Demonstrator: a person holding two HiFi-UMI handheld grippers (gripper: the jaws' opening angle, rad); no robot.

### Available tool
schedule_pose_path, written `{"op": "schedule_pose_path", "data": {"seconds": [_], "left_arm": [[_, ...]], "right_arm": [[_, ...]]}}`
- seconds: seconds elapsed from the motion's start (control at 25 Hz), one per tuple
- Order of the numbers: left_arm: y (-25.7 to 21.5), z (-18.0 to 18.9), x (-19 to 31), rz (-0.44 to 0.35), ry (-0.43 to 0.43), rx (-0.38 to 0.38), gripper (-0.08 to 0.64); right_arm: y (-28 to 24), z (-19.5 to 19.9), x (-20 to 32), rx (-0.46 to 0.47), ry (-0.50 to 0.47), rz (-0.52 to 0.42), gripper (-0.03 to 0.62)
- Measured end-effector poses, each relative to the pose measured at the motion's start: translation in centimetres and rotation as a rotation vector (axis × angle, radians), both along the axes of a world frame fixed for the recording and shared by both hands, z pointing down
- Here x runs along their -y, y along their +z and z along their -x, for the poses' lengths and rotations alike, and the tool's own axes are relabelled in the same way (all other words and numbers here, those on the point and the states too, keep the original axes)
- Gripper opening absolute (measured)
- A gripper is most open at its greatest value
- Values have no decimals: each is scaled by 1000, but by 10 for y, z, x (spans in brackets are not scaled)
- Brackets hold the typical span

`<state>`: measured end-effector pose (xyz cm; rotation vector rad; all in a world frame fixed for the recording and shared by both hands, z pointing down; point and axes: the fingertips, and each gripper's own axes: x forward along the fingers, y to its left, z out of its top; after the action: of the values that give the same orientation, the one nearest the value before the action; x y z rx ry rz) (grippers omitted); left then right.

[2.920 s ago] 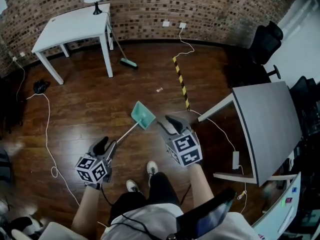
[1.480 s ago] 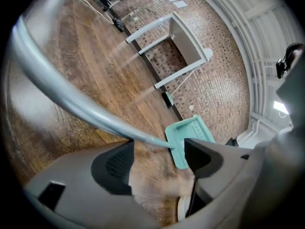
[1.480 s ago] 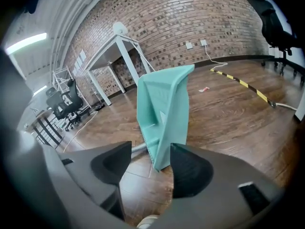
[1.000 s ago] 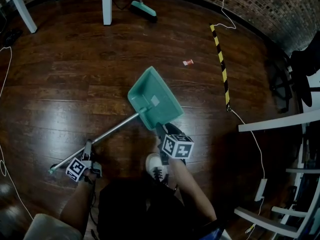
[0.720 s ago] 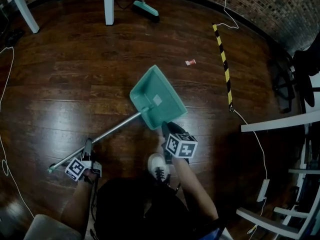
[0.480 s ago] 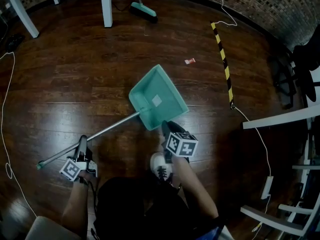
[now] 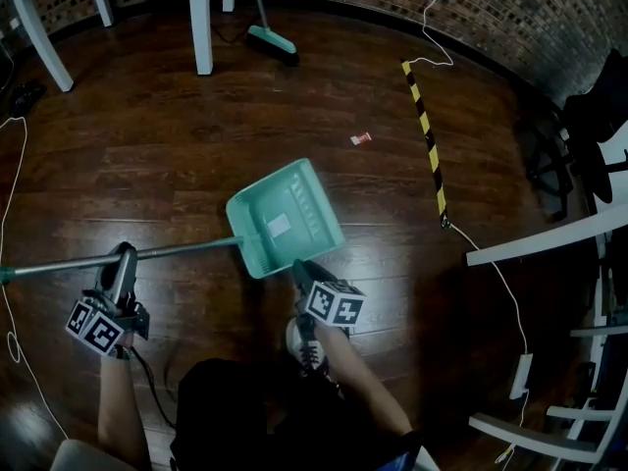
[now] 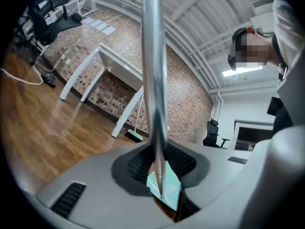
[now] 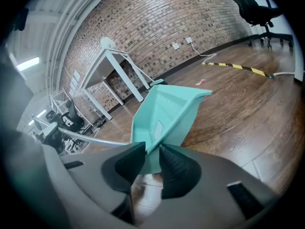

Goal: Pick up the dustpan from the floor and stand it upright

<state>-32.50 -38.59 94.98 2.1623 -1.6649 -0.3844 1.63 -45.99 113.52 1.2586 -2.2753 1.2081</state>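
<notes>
Left gripper (image 7: 122,260) is now clamped narrow on the metal handle (image 7: 167,252) of the dustpan (image 7: 285,219). A second ago its jaws stood wide beside it. Right gripper (image 7: 299,267) has closed down too and pinches the scoop's rear rim at its 5 o'clock corner.

In the head view the handle has swung from pointing 8 o'clock to 9 o'clock. The left gripper view shows it off the floor (image 7: 147,145), running up through the jaws. The scoop looks tipped, back edge up, but from above I can't tell whether its lip still touches the wood.

My read: pick-up is done, standing it upright is still open — the handle needs to go vertical with the scoop at the bottom.

Around:
- The person's shoe (image 7: 299,340) sits just under the right gripper at 6 o'clock — nearest snag.
- Broom (image 7: 265,35) and white table legs (image 7: 199,23) are at 12.
- Red scrap (image 7: 360,138) is at 1.
- Striped tape (image 7: 424,126) is at 2 and white cable (image 7: 491,263) at 3.
- All but the shoe are well apart, and I see nothing blocking the swing.
</notes>
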Motion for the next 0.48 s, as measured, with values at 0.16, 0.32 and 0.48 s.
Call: {"op": "schedule_pose_path", "data": {"seconds": [0.16,0.32,0.48], "left_arm": [[-38,-26,25,-41,45,68,79],[-63,-49,46,-50,67,91,84],[-78,-67,69,-17,54,154,83]], "right_arm": [[11,-3,-4,-3,-12,1,75],[22,-2,-6,64,24,30,78],[30,1,-4,248,93,90,79]]}}
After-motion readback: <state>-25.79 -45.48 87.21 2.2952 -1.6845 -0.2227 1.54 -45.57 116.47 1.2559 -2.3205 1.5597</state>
